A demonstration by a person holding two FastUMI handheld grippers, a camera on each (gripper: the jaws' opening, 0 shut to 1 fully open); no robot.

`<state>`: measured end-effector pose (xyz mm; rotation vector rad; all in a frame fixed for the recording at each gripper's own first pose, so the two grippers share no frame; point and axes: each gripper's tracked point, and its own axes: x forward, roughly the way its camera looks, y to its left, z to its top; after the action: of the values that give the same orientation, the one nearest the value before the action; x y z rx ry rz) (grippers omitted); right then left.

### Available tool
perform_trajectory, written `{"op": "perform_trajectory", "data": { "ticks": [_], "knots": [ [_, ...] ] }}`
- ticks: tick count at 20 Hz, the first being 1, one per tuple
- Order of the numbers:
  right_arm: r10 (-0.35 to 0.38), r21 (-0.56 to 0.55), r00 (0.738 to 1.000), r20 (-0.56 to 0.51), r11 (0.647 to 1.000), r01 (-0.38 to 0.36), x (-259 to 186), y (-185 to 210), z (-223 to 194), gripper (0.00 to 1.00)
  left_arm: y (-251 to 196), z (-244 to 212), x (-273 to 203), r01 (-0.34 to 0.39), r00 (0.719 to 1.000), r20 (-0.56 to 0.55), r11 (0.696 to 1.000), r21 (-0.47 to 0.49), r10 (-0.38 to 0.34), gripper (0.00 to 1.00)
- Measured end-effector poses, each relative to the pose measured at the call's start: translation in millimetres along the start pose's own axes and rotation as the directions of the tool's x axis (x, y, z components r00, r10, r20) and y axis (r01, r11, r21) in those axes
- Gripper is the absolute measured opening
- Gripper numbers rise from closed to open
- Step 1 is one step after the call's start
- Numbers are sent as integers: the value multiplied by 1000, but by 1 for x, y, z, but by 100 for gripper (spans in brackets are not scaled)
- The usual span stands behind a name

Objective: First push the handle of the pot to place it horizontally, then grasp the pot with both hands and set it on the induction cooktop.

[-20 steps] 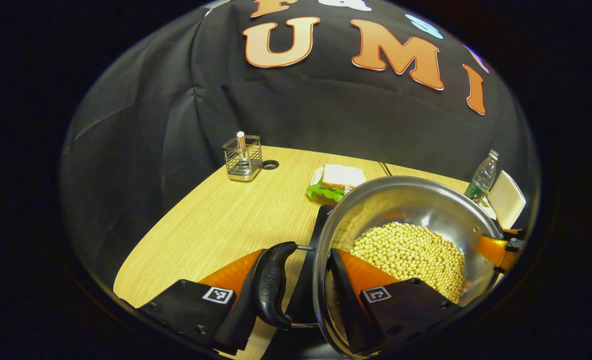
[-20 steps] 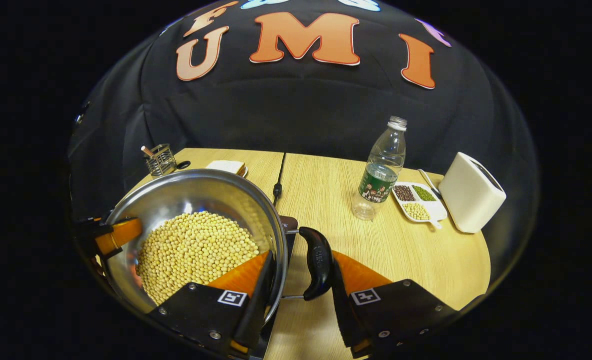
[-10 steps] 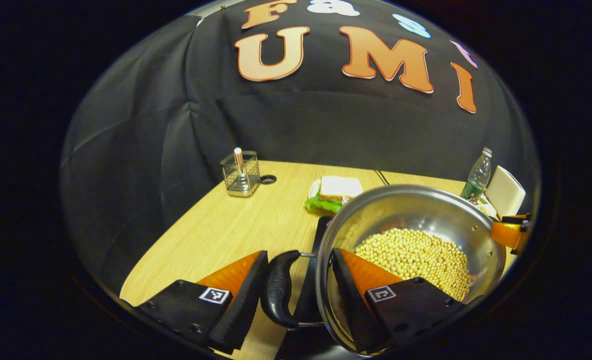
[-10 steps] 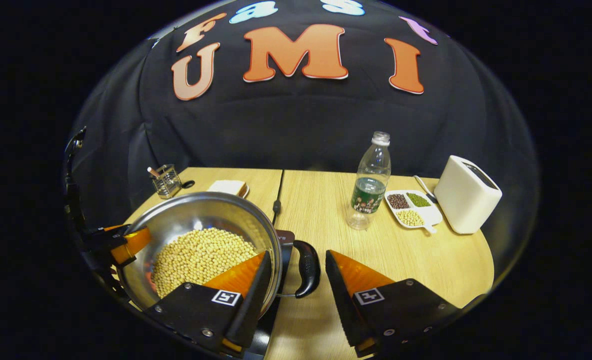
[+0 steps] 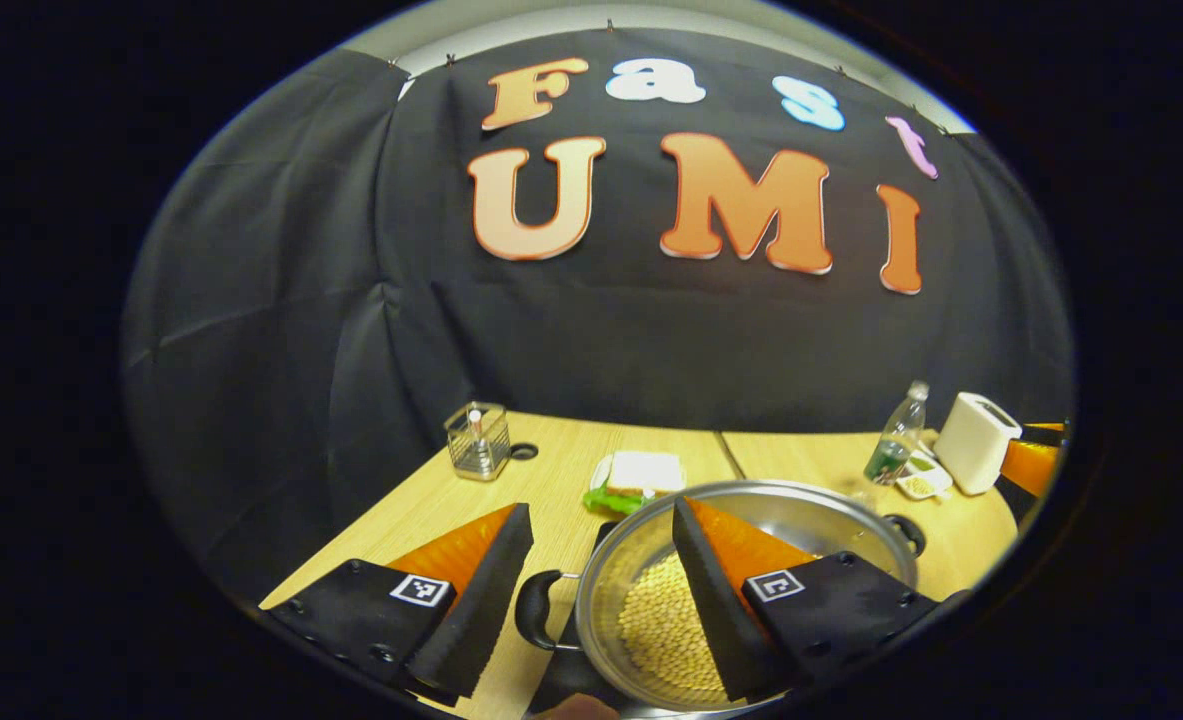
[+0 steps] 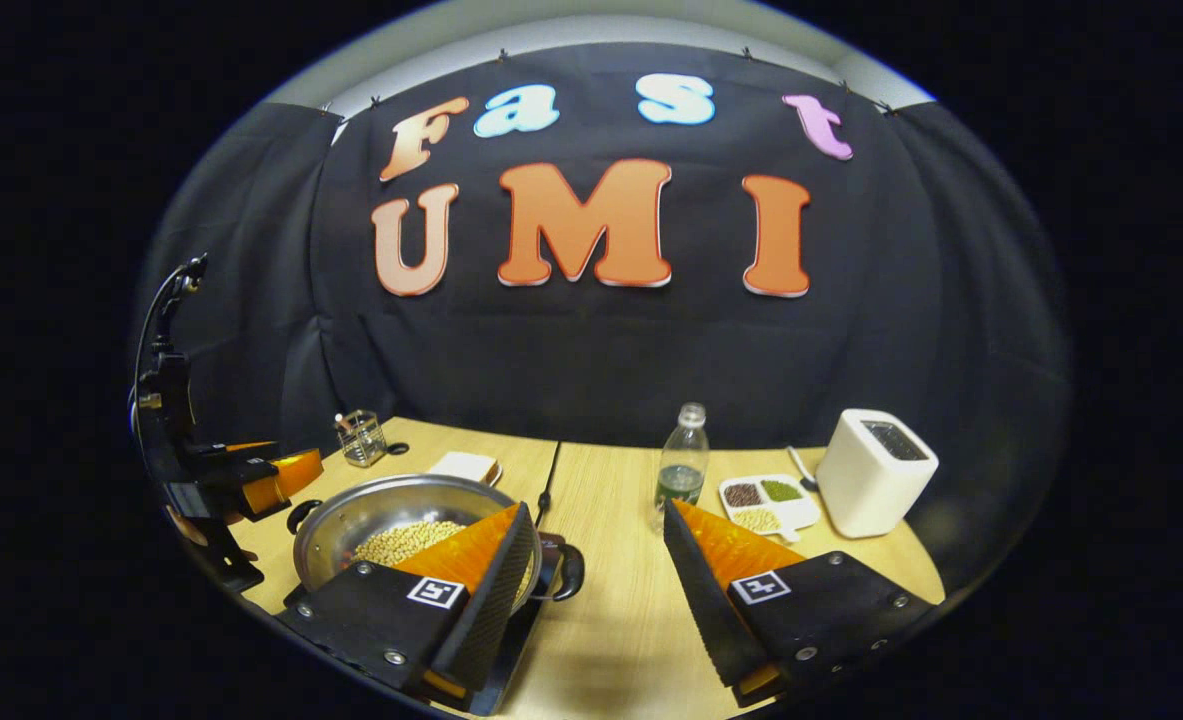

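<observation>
A steel pot [image 5: 751, 492] filled with soybeans [image 5: 656, 625] rests on the black induction cooktop [image 5: 559, 688]. It has a black side handle [image 5: 533, 610] at each end. My left gripper [image 5: 601, 508] hangs open above the pot's left side, touching nothing. In the right gripper view the pot [image 6: 391, 505] lies low on the left with its right handle [image 6: 571, 570] over the cooktop [image 6: 523, 632]. Open and raised, my right gripper [image 6: 596, 507] holds nothing. The left gripper [image 6: 251, 480] shows beyond the pot.
On the wooden table [image 6: 611, 620] stand a water bottle [image 6: 684, 460], a white toaster [image 6: 876, 485], a divided dish of beans [image 6: 766, 500], a sandwich [image 5: 641, 475] and a wire holder [image 5: 478, 440]. A cable [image 6: 548, 480] runs along the table seam.
Both grippers have let go of the pot's handles, opened wider and pulled up and back. The pot stays on the cooktop.
</observation>
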<state>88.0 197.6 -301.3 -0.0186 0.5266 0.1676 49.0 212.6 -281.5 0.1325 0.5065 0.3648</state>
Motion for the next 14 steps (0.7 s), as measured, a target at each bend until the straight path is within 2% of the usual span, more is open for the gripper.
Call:
{"op": "perform_trajectory", "data": {
  "ticks": [3,4,5,6,7,8,9,10,14],
  "knots": [
    [0,-21,994,108,1000,2,-37,-12,40,82,-17,45,-35,26,992,127,1000,-7,-25,92],
    [-3,-14,989,146,1000,5,-49,-18,55,83,-22,58,-46,29,987,160,1000,-7,-28,89],
    [-9,-5,982,189,1000,10,-60,-26,71,83,-26,72,-58,34,980,197,999,-6,-32,94],
    [-20,2,971,238,1000,20,-70,-34,86,79,-32,85,-68,48,972,229,999,2,-47,94],
    [-28,-1,956,293,1000,30,-79,-41,103,84,-38,95,-80,61,965,254,998,9,-62,94],
    [-34,-17,940,341,999,42,-89,-48,117,84,-41,107,-92,66,958,279,998,13,-67,95],
    [-41,-35,930,365,998,57,-100,-55,125,80,-44,121,-104,72,948,310,997,11,-71,95],
    [-49,-46,926,375,996,71,-108,-63,129,85,-49,133,-115,85,938,337,996,7,-82,96],
    [-39,-38,905,423,997,61,-140,-77,147,91,-58,172,-156,88,895,435,995,47,-100,98]
  ]
}}
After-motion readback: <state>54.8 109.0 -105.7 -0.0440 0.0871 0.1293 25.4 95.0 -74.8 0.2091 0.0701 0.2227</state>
